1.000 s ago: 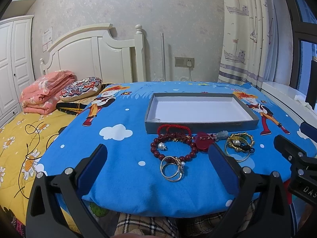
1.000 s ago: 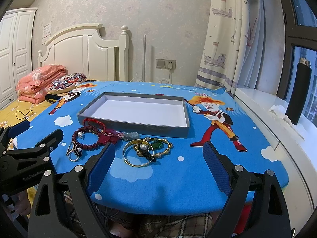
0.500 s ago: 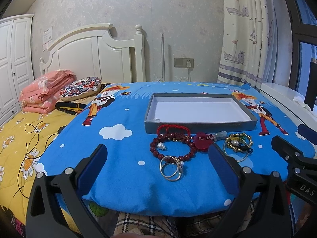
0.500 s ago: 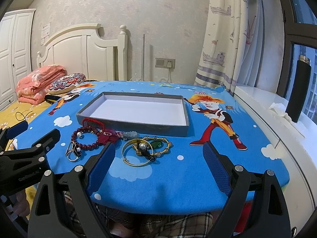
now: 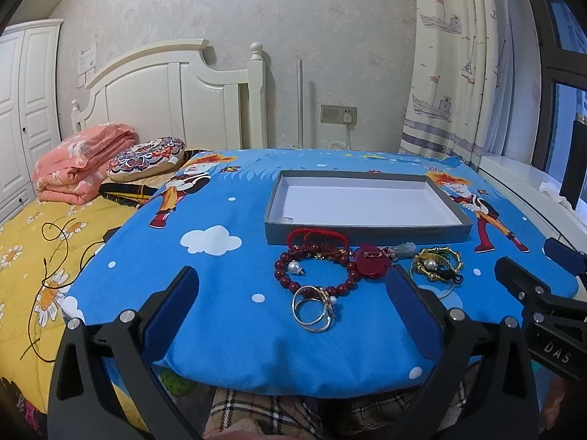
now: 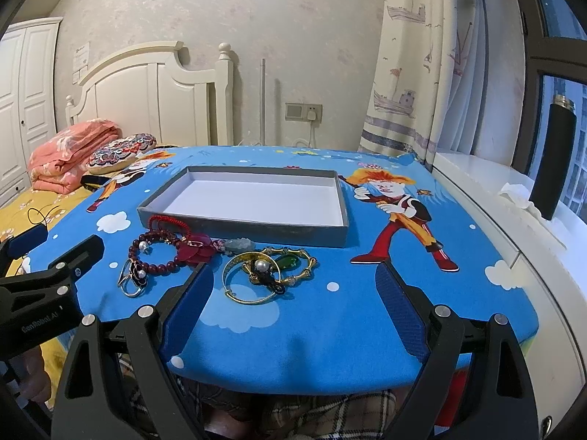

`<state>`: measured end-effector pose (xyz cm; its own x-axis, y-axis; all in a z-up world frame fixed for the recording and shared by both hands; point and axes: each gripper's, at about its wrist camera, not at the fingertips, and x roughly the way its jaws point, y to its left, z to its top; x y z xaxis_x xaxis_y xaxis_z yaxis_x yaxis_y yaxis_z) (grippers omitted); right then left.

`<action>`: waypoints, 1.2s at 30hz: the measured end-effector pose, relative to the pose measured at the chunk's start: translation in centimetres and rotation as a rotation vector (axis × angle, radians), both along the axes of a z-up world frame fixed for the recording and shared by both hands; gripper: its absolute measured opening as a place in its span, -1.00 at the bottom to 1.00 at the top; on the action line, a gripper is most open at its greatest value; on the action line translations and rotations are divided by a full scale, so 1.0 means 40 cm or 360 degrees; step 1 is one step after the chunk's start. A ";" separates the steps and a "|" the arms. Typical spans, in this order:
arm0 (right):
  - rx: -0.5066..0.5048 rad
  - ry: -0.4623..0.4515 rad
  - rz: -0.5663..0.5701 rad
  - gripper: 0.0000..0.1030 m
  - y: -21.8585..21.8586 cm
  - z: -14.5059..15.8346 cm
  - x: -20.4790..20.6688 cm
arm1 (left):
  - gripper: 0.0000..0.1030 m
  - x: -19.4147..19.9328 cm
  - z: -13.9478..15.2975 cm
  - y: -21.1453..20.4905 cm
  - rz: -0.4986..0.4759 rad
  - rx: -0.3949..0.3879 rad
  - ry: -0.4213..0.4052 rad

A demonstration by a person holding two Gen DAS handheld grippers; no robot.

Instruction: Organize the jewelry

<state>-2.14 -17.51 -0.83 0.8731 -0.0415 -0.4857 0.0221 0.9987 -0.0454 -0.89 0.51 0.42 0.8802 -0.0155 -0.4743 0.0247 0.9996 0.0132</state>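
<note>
While both tools (image 5: 291, 306) (image 6: 293, 295) gape apart, blue cartoon cloth (image 5: 227, 256), bed (image 5: 22, 242), curtain (image 6: 414, 73)

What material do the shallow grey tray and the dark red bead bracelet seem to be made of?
The shallow grey tray looks like matte cardboard: thin straight walls, flat white inside. The dark red bead bracelet has round glossy beads with small highlights, perhaps polished stone, glass or lacquered wood; the pictures cannot settle which.

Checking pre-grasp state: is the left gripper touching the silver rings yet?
Apart. The left wrist view shows the left gripper open, blue cloth visible between each jaw and the silver rings.
</note>
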 end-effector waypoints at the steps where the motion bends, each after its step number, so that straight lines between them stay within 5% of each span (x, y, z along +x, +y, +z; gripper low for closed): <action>1: 0.0001 0.0000 -0.0001 0.64 -0.001 0.000 0.001 | 0.91 -0.002 0.002 -0.001 0.0006 0.0000 -0.0004; 16: 0.0016 0.0049 -0.0033 0.64 -0.017 -0.037 0.023 | 0.91 0.002 0.003 0.027 0.0090 0.0012 -0.0049; 23: 0.0046 0.0090 -0.0056 0.64 -0.034 -0.070 0.040 | 0.91 0.029 -0.052 0.030 0.0042 0.0109 -0.0005; 36: 0.0059 0.0138 -0.0016 0.64 -0.023 -0.124 0.077 | 0.91 0.093 -0.157 0.031 -0.0055 0.0078 0.0046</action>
